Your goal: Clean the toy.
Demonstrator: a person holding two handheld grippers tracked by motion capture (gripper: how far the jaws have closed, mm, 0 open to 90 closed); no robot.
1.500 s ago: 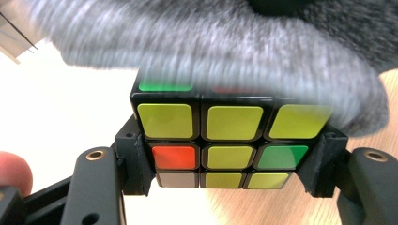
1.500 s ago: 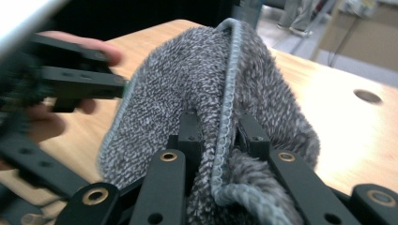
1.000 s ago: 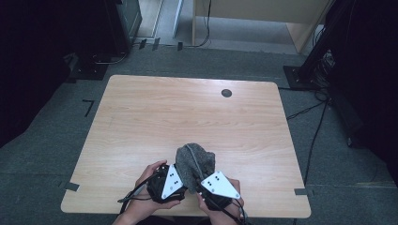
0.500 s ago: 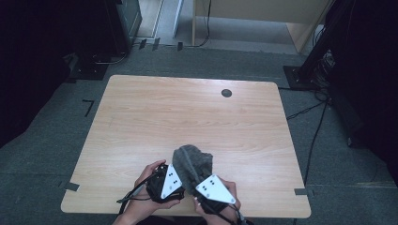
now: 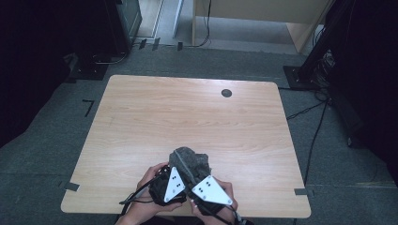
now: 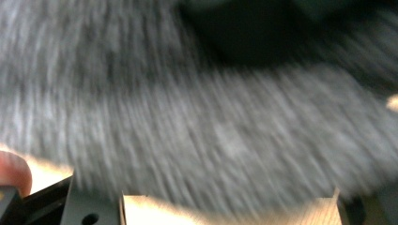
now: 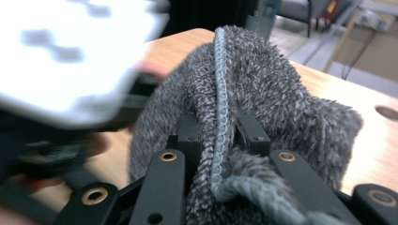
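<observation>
- two grippers meet over one grey fuzzy cloth [image 5: 190, 161] at the near edge of the tabletop [image 5: 187, 112], the cloth bunched up between and just ahead of both sets of jaws.
- right gripper [image 7: 220, 136]: its jaws are clenched on the cloth's stitched hem, which runs up between them; the pile spills out on both sides.
- left gripper [image 5: 170, 180]: its jaws are drawn in as tight as they go, with the cloth [image 6: 197, 140] pressed close right in front of them; the blur hides whether fabric is actually pinched.
- step in hand, as i judge it: gathering the cloth by an edge, before spreading or folding.
- next move calls for a sure second grip further along the hem, then drawing the jaws apart without tugging the hem loose.
</observation>
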